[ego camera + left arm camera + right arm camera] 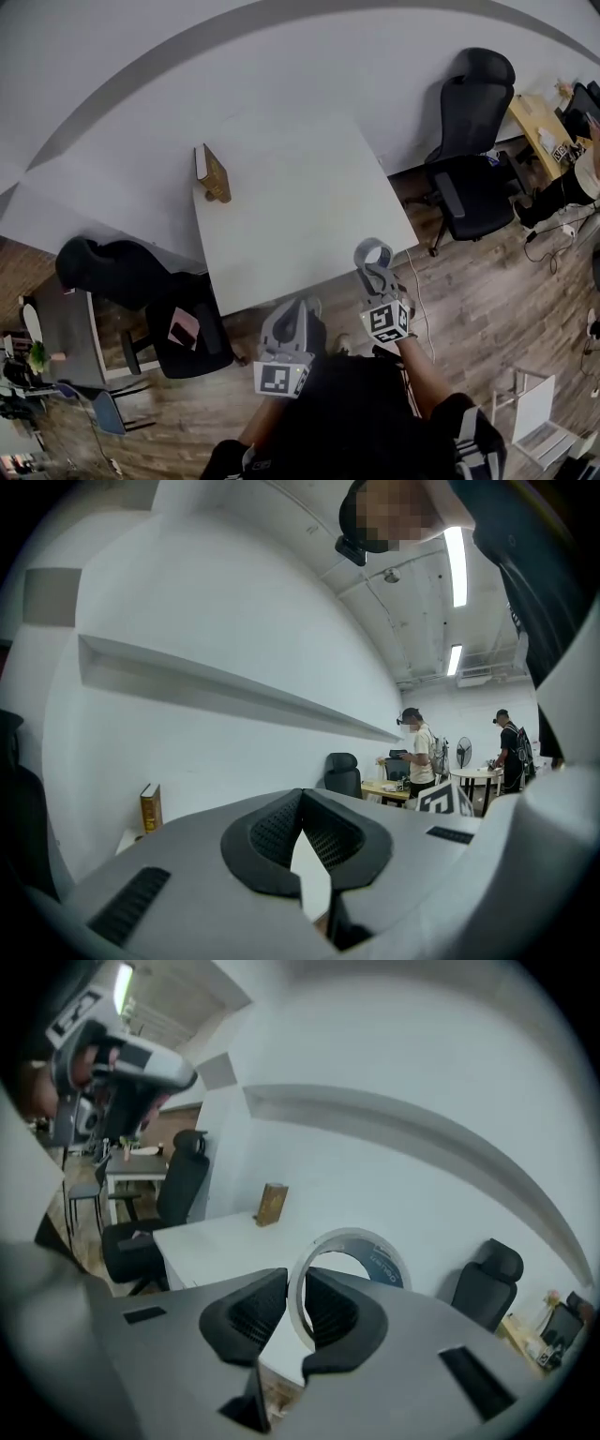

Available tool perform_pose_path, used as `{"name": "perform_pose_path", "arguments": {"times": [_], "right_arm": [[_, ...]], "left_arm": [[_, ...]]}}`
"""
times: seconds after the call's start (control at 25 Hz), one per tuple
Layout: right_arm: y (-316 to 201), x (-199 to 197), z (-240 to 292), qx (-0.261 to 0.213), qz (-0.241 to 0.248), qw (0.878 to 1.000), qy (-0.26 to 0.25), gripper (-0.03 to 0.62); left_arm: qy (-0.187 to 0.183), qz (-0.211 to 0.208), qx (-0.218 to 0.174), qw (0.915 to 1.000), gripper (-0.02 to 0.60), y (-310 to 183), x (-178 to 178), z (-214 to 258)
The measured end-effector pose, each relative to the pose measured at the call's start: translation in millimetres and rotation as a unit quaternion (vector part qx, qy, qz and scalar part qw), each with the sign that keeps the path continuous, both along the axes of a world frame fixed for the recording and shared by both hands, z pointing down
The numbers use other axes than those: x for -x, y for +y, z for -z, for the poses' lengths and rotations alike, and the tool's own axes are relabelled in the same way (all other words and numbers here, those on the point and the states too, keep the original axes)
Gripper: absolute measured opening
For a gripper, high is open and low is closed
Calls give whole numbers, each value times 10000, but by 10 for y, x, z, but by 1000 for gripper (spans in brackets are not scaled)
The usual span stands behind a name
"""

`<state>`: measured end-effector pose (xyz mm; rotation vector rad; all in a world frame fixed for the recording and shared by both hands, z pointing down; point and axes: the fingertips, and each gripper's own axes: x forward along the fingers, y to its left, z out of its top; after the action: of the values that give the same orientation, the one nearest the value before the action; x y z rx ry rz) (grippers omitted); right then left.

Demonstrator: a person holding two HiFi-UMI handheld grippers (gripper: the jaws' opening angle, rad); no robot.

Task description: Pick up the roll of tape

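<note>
The roll of tape (349, 1258), a pale ring with a dark printed core, stands upright between the pads of my right gripper (296, 1290), which is shut on its wall. In the head view the tape (373, 251) is lifted off the white table (300, 206) near its front right corner, in the right gripper (375, 272). My left gripper (292, 317) hangs just off the table's front edge. Its pads (272, 832) meet at the tips, with nothing between them.
A brown book (214, 173) stands upright at the table's far left edge. A black office chair (469, 141) is at the right and another black chair (178, 328) at the left front. Two people (419, 752) stand at desks far behind.
</note>
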<state>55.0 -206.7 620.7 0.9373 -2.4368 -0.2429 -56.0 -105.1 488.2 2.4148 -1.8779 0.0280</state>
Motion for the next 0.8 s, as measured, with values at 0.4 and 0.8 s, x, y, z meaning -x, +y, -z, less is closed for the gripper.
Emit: {"name": "perform_pose_path", "arguments": {"times": [0.4, 0.8], "right_arm": [[591, 176, 1095, -324, -39, 9825, -1836, 72], [874, 599, 1313, -95, -128, 9711, -2382, 72]], "left_arm": [[26, 253, -201, 9995, 21, 202, 433, 80], [331, 236, -206, 9990, 21, 249, 822, 73]]}}
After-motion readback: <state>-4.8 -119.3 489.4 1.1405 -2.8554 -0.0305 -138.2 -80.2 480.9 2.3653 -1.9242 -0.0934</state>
